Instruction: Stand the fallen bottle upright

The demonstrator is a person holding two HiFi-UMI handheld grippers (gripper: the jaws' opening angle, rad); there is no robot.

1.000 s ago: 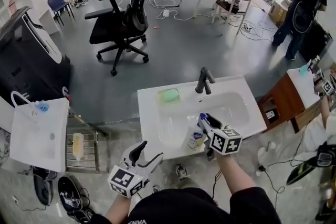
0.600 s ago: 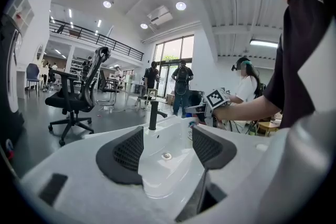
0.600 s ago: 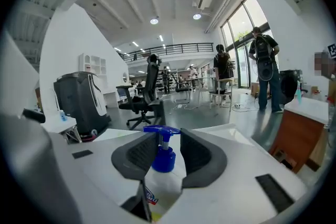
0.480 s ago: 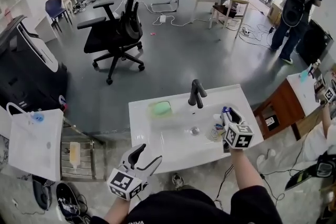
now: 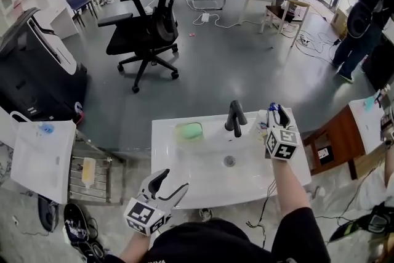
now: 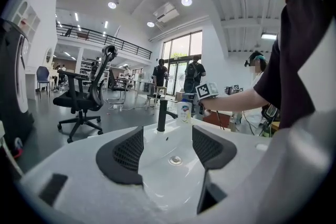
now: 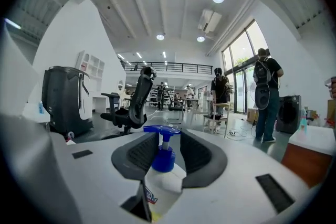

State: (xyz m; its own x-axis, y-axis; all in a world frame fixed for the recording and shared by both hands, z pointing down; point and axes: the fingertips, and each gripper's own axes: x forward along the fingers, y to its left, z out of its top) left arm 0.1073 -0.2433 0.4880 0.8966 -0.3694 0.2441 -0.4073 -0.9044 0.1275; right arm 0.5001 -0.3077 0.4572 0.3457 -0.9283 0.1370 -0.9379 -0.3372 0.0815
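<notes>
Where the right gripper stands: right gripper (image 5: 275, 110) is over the rear right corner of the basin, just right of the tap.
Right gripper, jaw state: pinching the white plastic pump bottle (image 7: 160, 178) by its upper body. The blue pump head (image 7: 161, 130) rises between the two dark pads.
Bottle, attitude: upright in the left gripper view, pump on top and label facing the basin.
Bottle, position: beside the matte black tap (image 5: 234, 118), at the back edge of the white ceramic washbasin (image 5: 173, 160).
Bottle, seating: cannot tell whether its base rests on the rim or hangs just above it.
Left gripper, jaw state: left gripper (image 5: 170, 184) has its jaws spread with nothing between them. Only the basin bowl shows beyond.
Left gripper, position: at the near left edge of the basin, well apart from the bottle.
Other items: pale green soap block (image 5: 189, 130) on the rear ledge left of the tap, and a round metal drain (image 5: 229, 161) in the bowl.
Task progress (judged): late stage.
Done: the bottle is out of the bowl and vertical.
Remaining: seat the base flat on the ledge, release, and withdraw without knocking the pump.
</notes>
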